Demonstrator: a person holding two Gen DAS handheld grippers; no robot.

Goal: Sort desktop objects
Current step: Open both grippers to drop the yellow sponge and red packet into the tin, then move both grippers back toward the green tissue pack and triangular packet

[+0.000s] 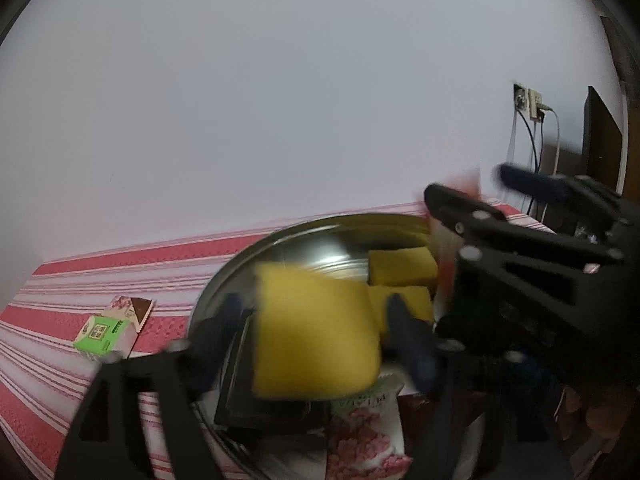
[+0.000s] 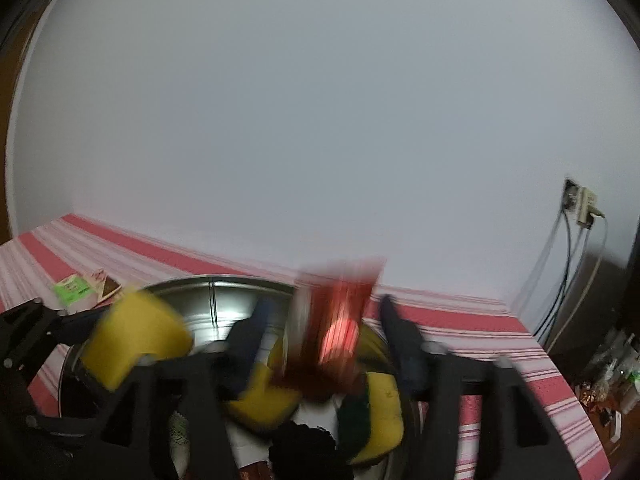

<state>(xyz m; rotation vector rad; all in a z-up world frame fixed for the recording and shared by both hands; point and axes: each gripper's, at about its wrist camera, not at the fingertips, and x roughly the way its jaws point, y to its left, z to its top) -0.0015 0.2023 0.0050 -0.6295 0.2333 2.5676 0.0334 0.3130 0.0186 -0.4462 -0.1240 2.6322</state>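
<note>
My left gripper (image 1: 316, 312) is shut on a yellow sponge (image 1: 316, 332) and holds it above a round metal basin (image 1: 280, 240). Two more yellow sponges (image 1: 402, 266) and a flowered tissue pack (image 1: 364, 432) lie in the basin. My right gripper (image 2: 324, 312) is shut on a red packet (image 2: 338, 320), blurred, over the same basin (image 2: 224, 292). In the right wrist view the left gripper's sponge (image 2: 136, 340) shows at the left and yellow-green sponges (image 2: 380, 412) lie below. The right gripper also shows in the left wrist view (image 1: 464, 188).
The basin stands on a red-and-white striped cloth (image 1: 120, 264). A green-and-white carton and a small sachet (image 1: 108, 328) lie on the cloth left of the basin. A white wall with a socket and cables (image 1: 532, 104) stands behind. Clutter sits at the right edge (image 2: 616, 368).
</note>
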